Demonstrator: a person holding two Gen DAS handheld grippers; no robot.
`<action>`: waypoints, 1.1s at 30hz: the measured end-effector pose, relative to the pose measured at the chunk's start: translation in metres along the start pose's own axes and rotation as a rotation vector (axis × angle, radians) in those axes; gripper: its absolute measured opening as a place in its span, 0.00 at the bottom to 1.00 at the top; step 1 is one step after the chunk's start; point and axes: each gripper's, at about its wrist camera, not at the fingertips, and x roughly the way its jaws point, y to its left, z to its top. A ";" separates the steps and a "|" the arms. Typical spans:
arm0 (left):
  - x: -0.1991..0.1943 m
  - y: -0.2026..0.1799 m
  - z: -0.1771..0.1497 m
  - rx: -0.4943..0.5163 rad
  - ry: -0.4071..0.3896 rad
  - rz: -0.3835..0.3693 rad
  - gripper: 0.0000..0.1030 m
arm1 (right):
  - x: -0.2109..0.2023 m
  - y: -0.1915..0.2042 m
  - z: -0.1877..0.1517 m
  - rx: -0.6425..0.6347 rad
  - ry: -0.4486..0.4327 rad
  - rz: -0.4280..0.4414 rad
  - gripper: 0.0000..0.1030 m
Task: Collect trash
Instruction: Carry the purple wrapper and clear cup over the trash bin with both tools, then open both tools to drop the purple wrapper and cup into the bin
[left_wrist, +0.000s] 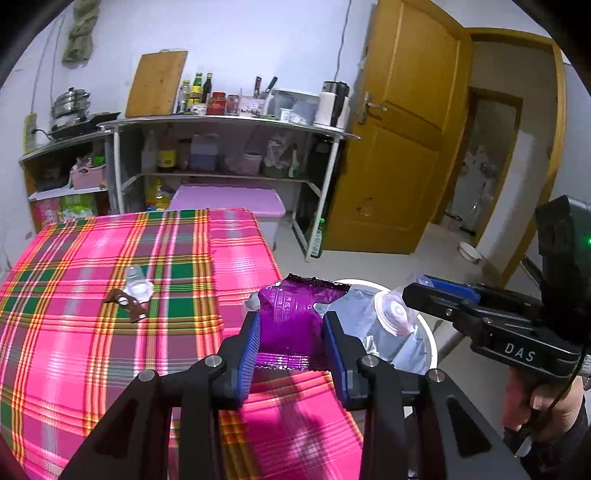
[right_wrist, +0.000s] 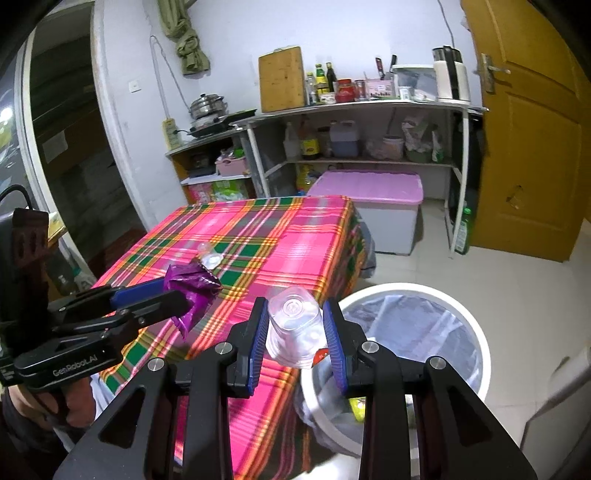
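The left gripper (left_wrist: 290, 332) is clamped on a purple wrapper (left_wrist: 291, 306), low centre of its frame, above the worktop (left_wrist: 110, 332) edge beside the bin (right_wrist: 476, 332). The right gripper (right_wrist: 295, 328) clasps a clear cup (right_wrist: 293, 325) at centre, short of the bin rim. Let go too early and either piece could fall on the cloth or floor; the light wrapper may also drift or cling to a pad. The wrapper is crinkled and glossy, the cup thin, inverted, squeezable. More scraps (left_wrist: 135, 291) lie at left.
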 end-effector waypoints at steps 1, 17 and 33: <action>0.002 -0.003 0.000 0.004 0.003 -0.004 0.34 | 0.000 -0.003 0.000 0.004 0.001 -0.003 0.31; 0.057 -0.041 0.000 0.059 0.084 -0.070 0.34 | 0.006 -0.061 -0.016 0.095 0.038 -0.078 0.31; 0.141 -0.060 -0.013 0.086 0.249 -0.140 0.35 | 0.047 -0.114 -0.044 0.204 0.169 -0.110 0.31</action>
